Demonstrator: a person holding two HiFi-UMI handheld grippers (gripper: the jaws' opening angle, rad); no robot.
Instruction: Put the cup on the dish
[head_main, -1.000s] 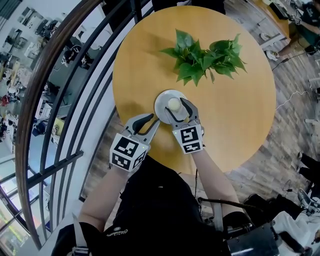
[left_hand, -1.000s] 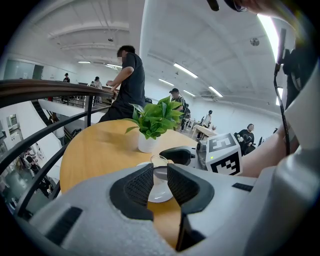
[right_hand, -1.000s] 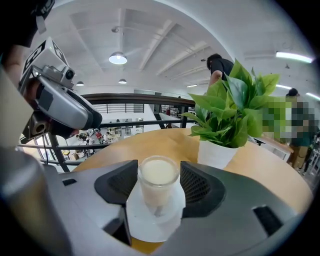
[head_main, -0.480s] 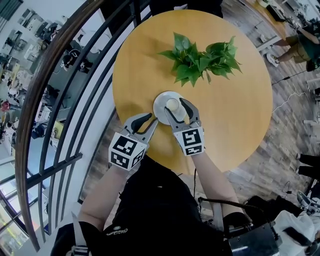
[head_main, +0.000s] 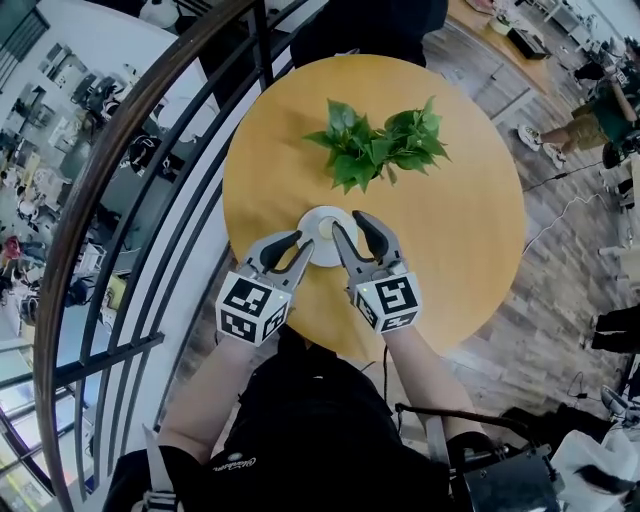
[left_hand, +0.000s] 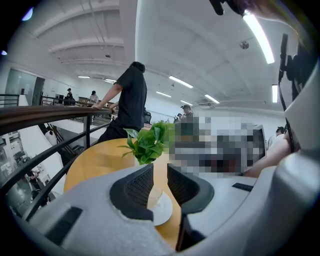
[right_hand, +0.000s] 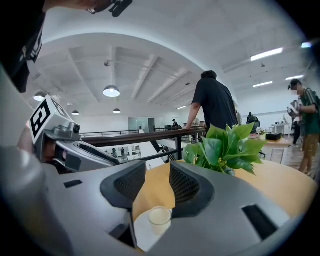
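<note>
- Head view: white dish (head_main: 312, 224) lies on the round yellow tabletop (head_main: 450, 200), with the left tongs (head_main: 297, 246) and right tongs (head_main: 350, 226) on either side of it.
- Left gripper view: left tongs (left_hand: 160, 182) narrowly parted, empty.
- Right gripper view: right tongs (right_hand: 157, 182) closing on nothing; a small, milky-pale cup (right_hand: 160, 218) stands upright on the dish (right_hand: 142, 234).

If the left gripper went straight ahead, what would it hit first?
Likely the small clear cup on the round white dish ahead of the left gripper; passing over it, the green plant.
</note>
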